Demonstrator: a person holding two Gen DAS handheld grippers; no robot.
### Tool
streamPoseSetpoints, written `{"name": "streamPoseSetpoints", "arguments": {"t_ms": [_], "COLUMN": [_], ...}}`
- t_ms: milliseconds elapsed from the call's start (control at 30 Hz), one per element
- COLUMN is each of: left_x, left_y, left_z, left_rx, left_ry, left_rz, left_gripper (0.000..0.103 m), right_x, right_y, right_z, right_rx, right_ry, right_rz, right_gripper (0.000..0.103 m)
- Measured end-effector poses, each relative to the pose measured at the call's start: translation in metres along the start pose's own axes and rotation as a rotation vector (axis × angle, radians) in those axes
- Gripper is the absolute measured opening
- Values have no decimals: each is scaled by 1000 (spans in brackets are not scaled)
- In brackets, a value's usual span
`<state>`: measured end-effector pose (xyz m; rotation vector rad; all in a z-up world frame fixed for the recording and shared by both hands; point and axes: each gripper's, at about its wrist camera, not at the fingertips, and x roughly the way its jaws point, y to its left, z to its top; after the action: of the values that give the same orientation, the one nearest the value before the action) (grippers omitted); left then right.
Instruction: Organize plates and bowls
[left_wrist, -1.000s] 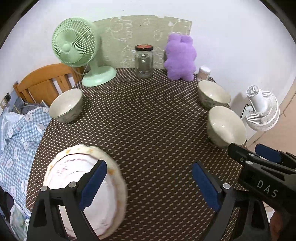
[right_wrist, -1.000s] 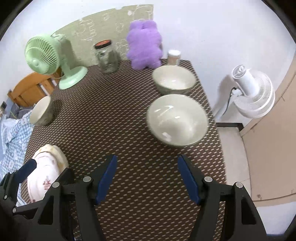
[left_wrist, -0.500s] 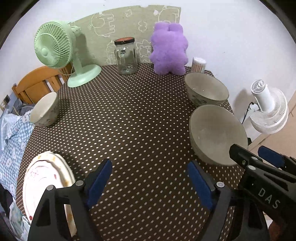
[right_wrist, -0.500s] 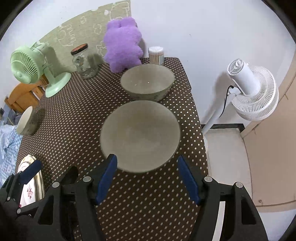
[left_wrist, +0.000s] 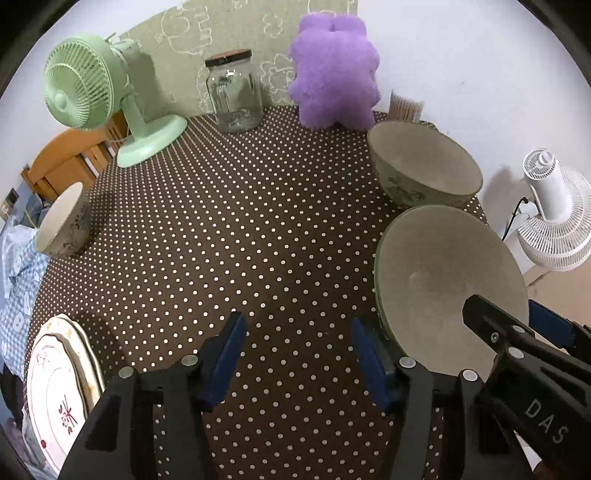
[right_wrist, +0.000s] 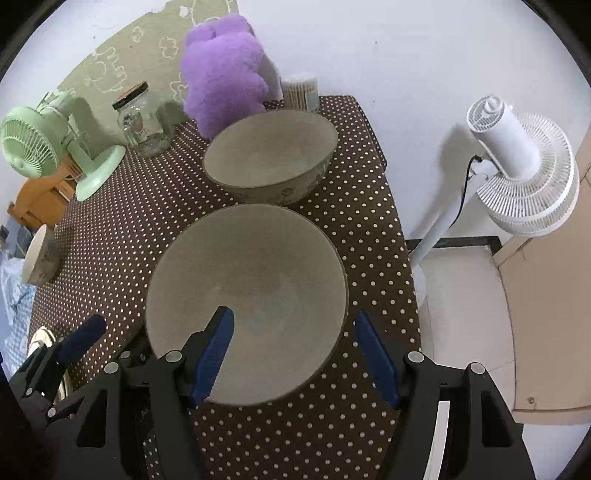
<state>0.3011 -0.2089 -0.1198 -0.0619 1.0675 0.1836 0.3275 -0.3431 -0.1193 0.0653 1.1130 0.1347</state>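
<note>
Two large beige bowls stand at the table's right side: the near bowl (right_wrist: 251, 291) (left_wrist: 443, 280) and the far bowl (right_wrist: 269, 155) (left_wrist: 424, 170). A smaller bowl (left_wrist: 62, 225) (right_wrist: 38, 254) sits at the left edge. A stack of white plates (left_wrist: 62, 391) lies at the near left. My right gripper (right_wrist: 295, 354) is open over the near bowl's front rim, one finger above the inside and one outside to the right. My left gripper (left_wrist: 297, 354) is open and empty over the tablecloth, just left of that bowl.
A green fan (left_wrist: 96, 96), a glass jar (left_wrist: 234, 99), a purple plush (left_wrist: 334, 74) and a toothpick holder (left_wrist: 404, 107) line the table's back. A white floor fan (right_wrist: 517, 166) stands off the right edge. A wooden chair (left_wrist: 62, 158) and blue cloth (left_wrist: 14, 258) are at left.
Both grippers moved forward and right toward the near bowl. The right gripper's fingers now straddle its front rim. The plates slid toward the left edge of the left wrist view.
</note>
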Motion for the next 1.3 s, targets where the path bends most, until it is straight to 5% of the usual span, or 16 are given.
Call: {"name": "streamPoseSetpoints", "arguments": {"t_ms": [233, 567, 1300], "left_x": [7, 6, -2], "left_y": [-1, 4, -20], "left_z": [8, 18, 27], "left_rx": [-5, -27, 55], "left_ry": [17, 18, 0], "left_rz": [8, -3, -61], "left_gripper": [56, 59, 63], "right_x": [15, 34, 31], "right_y": [-1, -11, -18], "right_z": [7, 5, 2], "right_rx": [1, 31, 61], "right_ry": [21, 81, 91], "right_rz": [22, 27, 42], "right_gripper": [69, 29, 21]}}
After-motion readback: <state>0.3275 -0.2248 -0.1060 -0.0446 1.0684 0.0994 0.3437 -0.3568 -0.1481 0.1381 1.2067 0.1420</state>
